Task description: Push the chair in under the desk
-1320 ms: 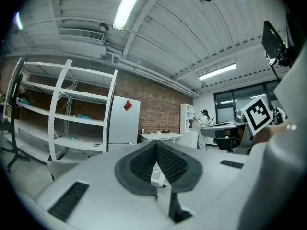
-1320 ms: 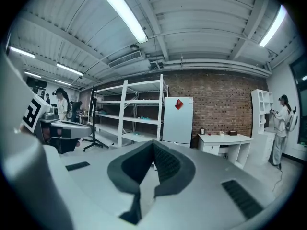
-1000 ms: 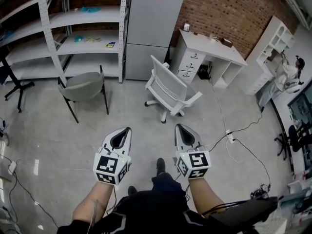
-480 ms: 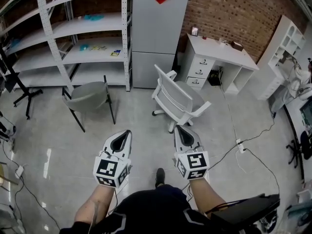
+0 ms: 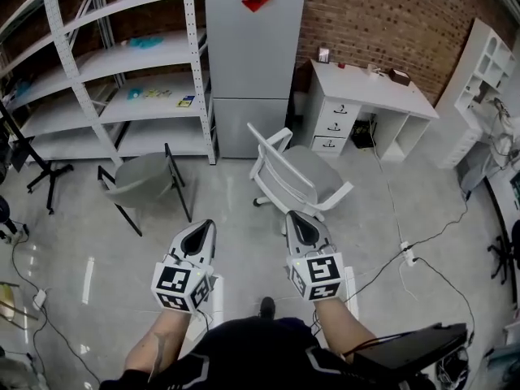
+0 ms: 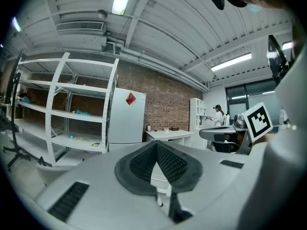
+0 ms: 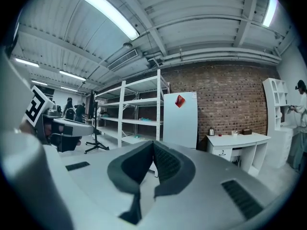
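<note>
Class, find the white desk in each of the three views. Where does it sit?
Head view: the desk is upper right, against the brick wall.
Left gripper view: the desk is near centre.
Right gripper view: the desk is lower right.
Shared landmark: the fridge with a red sign, left of the desk in every view.
</note>
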Demonstrator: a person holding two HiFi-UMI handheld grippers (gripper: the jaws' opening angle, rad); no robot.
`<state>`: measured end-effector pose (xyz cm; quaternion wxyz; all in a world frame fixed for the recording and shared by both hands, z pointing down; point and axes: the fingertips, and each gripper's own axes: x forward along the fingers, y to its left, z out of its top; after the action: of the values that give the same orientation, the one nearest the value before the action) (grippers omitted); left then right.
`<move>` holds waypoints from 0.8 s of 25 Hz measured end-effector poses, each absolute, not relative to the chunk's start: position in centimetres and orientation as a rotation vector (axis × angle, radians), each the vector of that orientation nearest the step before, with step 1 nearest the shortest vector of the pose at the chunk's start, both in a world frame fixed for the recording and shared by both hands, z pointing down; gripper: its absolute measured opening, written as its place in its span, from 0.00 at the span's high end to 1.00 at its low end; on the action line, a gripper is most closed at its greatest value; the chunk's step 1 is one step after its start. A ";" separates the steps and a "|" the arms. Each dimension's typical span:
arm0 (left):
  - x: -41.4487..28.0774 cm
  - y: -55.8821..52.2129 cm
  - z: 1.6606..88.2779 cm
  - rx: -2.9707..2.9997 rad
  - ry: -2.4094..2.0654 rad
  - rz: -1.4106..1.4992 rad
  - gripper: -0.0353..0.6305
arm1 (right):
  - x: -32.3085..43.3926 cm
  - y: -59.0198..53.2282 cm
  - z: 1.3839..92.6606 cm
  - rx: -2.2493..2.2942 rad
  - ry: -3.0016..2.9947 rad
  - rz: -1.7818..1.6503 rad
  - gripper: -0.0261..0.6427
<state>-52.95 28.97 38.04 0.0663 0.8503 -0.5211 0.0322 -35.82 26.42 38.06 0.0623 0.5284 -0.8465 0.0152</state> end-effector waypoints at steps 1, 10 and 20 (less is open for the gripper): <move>-52.5 28.3 37.9 2.567 -1.576 0.098 0.94 | -35.4 25.6 38.1 1.598 -2.561 0.057 0.95; -50.3 22.4 38.2 2.494 -1.622 0.130 0.94 | -32.8 20.1 38.4 1.544 -2.589 0.077 0.95; -47.9 17.4 38.5 2.491 -1.636 0.144 0.94 | -30.0 15.1 39.8 1.504 -2.569 0.092 0.95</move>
<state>-47.89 17.36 38.55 0.0788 0.8323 -0.5466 0.0480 -30.02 15.12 39.82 0.0816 0.5034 -0.8596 0.0309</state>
